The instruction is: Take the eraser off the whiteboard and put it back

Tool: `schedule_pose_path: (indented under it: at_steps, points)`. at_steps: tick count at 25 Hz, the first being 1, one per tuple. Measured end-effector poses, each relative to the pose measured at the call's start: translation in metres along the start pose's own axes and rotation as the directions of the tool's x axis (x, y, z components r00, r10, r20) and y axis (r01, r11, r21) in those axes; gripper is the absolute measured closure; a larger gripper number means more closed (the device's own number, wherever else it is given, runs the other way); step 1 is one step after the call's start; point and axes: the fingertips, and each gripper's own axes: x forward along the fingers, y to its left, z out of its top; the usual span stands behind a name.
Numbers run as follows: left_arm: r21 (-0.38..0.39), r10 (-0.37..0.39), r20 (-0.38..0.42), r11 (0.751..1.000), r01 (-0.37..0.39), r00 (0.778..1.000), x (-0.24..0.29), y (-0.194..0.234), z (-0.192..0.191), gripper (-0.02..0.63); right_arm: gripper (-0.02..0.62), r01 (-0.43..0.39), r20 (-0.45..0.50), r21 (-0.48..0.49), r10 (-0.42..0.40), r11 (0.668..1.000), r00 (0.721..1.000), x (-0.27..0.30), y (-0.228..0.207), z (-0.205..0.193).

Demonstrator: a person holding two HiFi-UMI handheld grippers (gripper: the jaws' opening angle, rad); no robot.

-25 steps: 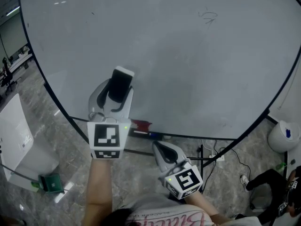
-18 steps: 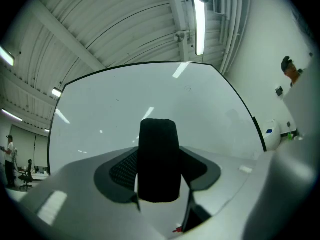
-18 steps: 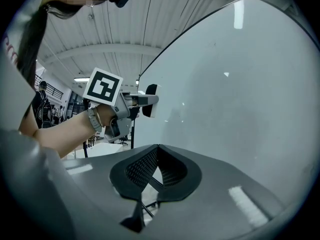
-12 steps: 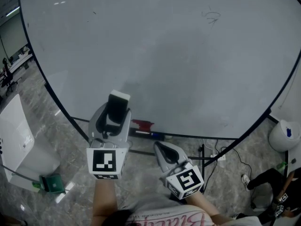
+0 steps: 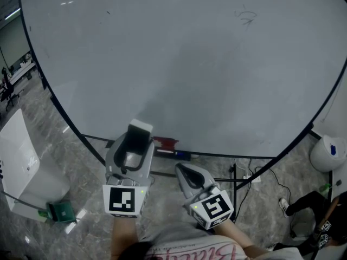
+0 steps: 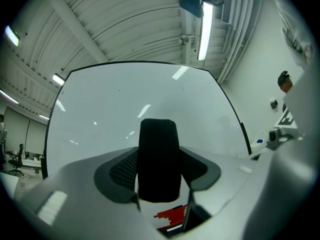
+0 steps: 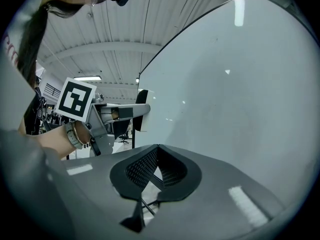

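Lowered off the whiteboard (image 5: 206,64), left gripper (image 5: 135,145) clamps the eraser (image 5: 136,138).

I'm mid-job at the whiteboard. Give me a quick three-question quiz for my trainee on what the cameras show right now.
1. Multiple choice: what sits between the jaws of the left gripper?
A. a blue marker
B. the eraser, black felt face towards the camera
C. nothing

2. True or false: the jaws of the right gripper stand wide apart.

3. Fill in: in the head view, the small pen scribble on the whiteboard sits toward the upper ____.

Key
1. B. The jaws are closed on the eraser.
2. False. They are together, with nothing between them.
3. right
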Motion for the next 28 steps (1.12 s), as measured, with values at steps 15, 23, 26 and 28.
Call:
schedule_pose_path:
  at_steps: [15, 23, 26, 28]
  points:
    - [-0.035, -0.015, -0.017, 0.999, 0.014, 1.000, -0.002, 0.004, -0.010, 0.368, 0.594, -0.003, -0.008, -0.003, 0.003, 1.000, 1.000, 0.002, 0.005, -0.005]
    - [-0.055, -0.020, -0.015, 0.998, 0.020, 1.000, 0.010, 0.005, -0.004, 0.367, 0.594, 0.007, -0.003, -0.006, -0.007, 1.000, 1.000, -0.002, 0.003, -0.003]
    - [-0.033, -0.017, 0.001, 0.999, 0.017, 1.000, 0.021, 0.009, 0.005, 0.367, 0.594, 0.010, -0.002, -0.007, -0.010, 1.000, 1.000, -0.004, 0.002, -0.003]
    - [-0.007, -0.015, 0.012, 1.000, 0.015, 1.000, 0.029, 0.013, 0.012, 0.367, 0.594, 0.009, -0.003, -0.005, -0.009, 1.000, 1.000, -0.006, 0.001, -0.005]
